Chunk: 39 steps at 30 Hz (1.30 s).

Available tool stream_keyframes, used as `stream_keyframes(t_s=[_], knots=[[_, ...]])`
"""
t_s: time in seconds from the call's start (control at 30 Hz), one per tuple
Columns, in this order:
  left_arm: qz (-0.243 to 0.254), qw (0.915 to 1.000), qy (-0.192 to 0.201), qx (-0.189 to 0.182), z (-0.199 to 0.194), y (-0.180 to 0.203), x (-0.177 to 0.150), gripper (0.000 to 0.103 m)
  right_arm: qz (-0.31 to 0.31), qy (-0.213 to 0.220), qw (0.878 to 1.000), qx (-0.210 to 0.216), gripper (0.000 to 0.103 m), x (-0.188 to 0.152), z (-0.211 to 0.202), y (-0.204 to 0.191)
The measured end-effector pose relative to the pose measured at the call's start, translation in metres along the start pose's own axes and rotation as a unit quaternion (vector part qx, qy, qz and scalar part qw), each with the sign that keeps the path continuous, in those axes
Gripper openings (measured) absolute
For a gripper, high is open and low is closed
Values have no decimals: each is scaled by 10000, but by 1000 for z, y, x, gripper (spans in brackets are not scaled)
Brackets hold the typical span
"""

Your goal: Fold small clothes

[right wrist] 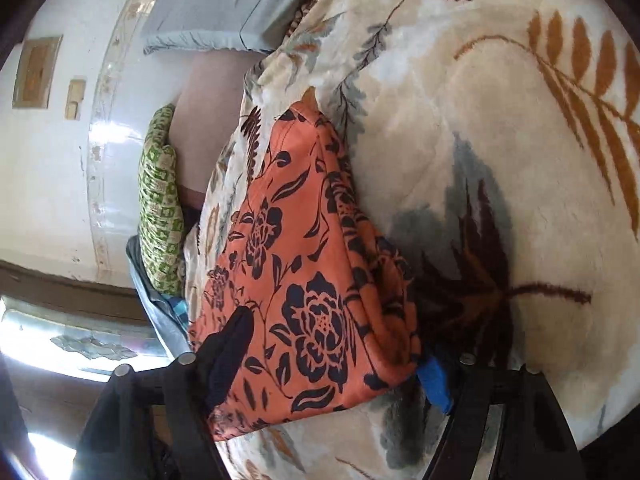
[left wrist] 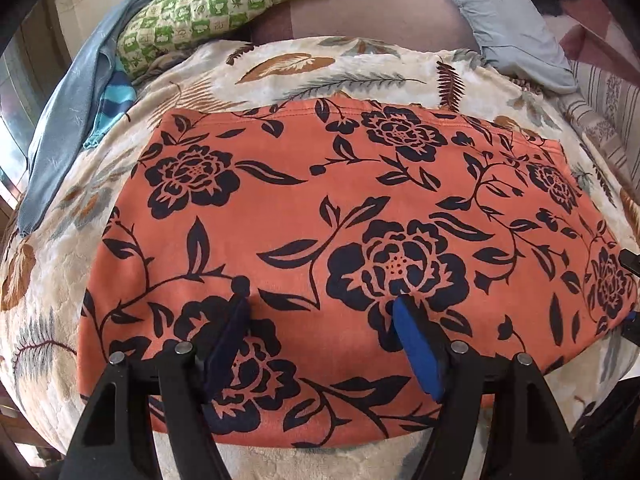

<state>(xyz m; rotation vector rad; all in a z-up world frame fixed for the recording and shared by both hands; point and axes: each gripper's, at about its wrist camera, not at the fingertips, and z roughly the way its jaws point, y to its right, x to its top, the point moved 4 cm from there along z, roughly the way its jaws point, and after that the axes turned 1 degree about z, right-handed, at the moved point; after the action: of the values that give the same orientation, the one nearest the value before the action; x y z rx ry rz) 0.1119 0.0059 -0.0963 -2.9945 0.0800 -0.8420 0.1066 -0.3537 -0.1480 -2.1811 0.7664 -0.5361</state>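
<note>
An orange cloth with dark flowers [left wrist: 320, 200] lies spread flat on a cream leaf-print blanket [left wrist: 304, 64]. My left gripper [left wrist: 320, 294] hovers over the cloth's near part, open, its fingers wide apart with nothing gripped. My right gripper [left wrist: 631, 264] shows only as a sliver at the cloth's right edge. In the right wrist view the right gripper [right wrist: 334, 340] is rolled on its side. The bunched edge of the orange cloth [right wrist: 304, 248] lies between its dark finger [right wrist: 236, 344] and blue pad [right wrist: 434, 380]. The jaws stand wide and do not pinch the cloth.
A green checked pillow [left wrist: 224, 4] and a grey pillow [left wrist: 512, 20] lie at the far side of the bed. A blue-grey garment [left wrist: 68, 120] and a turquoise striped cloth [left wrist: 116, 96] hang at the far left. A white wall [right wrist: 60, 160] stands behind.
</note>
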Motion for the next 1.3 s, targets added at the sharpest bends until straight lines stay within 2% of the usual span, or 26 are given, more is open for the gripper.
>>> stream_keyframes(t_s=[0.07,0.13,0.2,0.27,0.3,0.33,0.37,0.4,0.43,0.47,0.53,0.57,0.63,0.7,0.73,0.8,0.87,0.93,1.03,1.1,1.17,1.2,1.23,1.27,1.3], knots=[[-12,10000,-16,49,-8,0,4,76,-53,14,9998,-186,53,2,-2,0],[-199,9992,337,-28,-25,-3,10,76,-334,103,9990,-271,41,1,-9,-9],[-248,9987,445,-56,-30,-2,13,76,-565,147,9975,-392,41,1,-11,-14],[-89,9997,67,-238,-12,8,10,76,-636,72,9965,-528,44,0,-3,-14],[164,9994,-266,-128,5,16,5,77,-530,7,9973,-512,48,-1,2,-10],[457,9988,-131,110,9,23,3,80,-522,-44,9975,-477,52,-1,6,-9],[592,9980,3,231,6,26,5,80,-609,-42,9967,-541,51,-1,7,-10],[572,9981,-61,225,2,27,7,78,-732,-32,9955,-606,48,-1,6,-15],[447,9989,-67,106,-2,25,10,76,-928,-8,9936,-640,29,-1,4,-23],[364,9993,-40,1,-5,23,13,76,-1163,79,9901,-783,16,-2,1,-33],[441,9990,-119,-19,0,22,12,76,-1505,232,9843,-896,15,-1,-6,-55],[421,9990,-146,-70,2,19,11,76,-1641,313,9817,-918,15,-1,-9,-67],[65,9996,-93,-247,-7,5,9,76,-2021,463,9742,-887,15,-6,-16,-99],[-382,9979,163,-495,-28,-17,8,76,-2426,543,9657,-754,15,-18,-17,-137],[-600,9964,358,-489,-42,-30,5,76,-2620,555,9613,-652,15,-26,-16,-157],[-1079,9909,732,-343,-69,-65,0,76,-3009,549,9511,-430,15,-46,-9,-199],[-1598,9817,1023,-146,-92,-105,-11,76,-3328,405,9421,-102,15,-75,4,-240],[-2043,9717,1181,94,-109,-144,-22,76,-3657,154,9304,203,15,-108,25,-277],[-2383,9621,1229,490,-121,-187,-38,76,-4001,-326,9143,546,15,-164,68,-317],[-2542,9577,1191,638,-121,-206,-49,76,-4025,-754,9103,606,15,-200,110,-325],[-2646,9565,999,719,-115,-218,-62,76,-3973,-1465,9051,370,19,-231,172,-314],[-2709,9556,904,721,-111,-222,-65,76,-3925,-1806,9017,129,24,-245,204,-301],[-2779,9539,876,719,-109,-225,-68,76,-3875,-2066,8984,-31,37,-256,227,-287],[-2813,9530,876,711,-109,-226,-69,76,-3805,-2013,9025,113,38,-259,231,-281],[-2823,9525,905,698,-108,-226,-68,76,-3660,-1914,9095,475,43,-255,221,-282]])
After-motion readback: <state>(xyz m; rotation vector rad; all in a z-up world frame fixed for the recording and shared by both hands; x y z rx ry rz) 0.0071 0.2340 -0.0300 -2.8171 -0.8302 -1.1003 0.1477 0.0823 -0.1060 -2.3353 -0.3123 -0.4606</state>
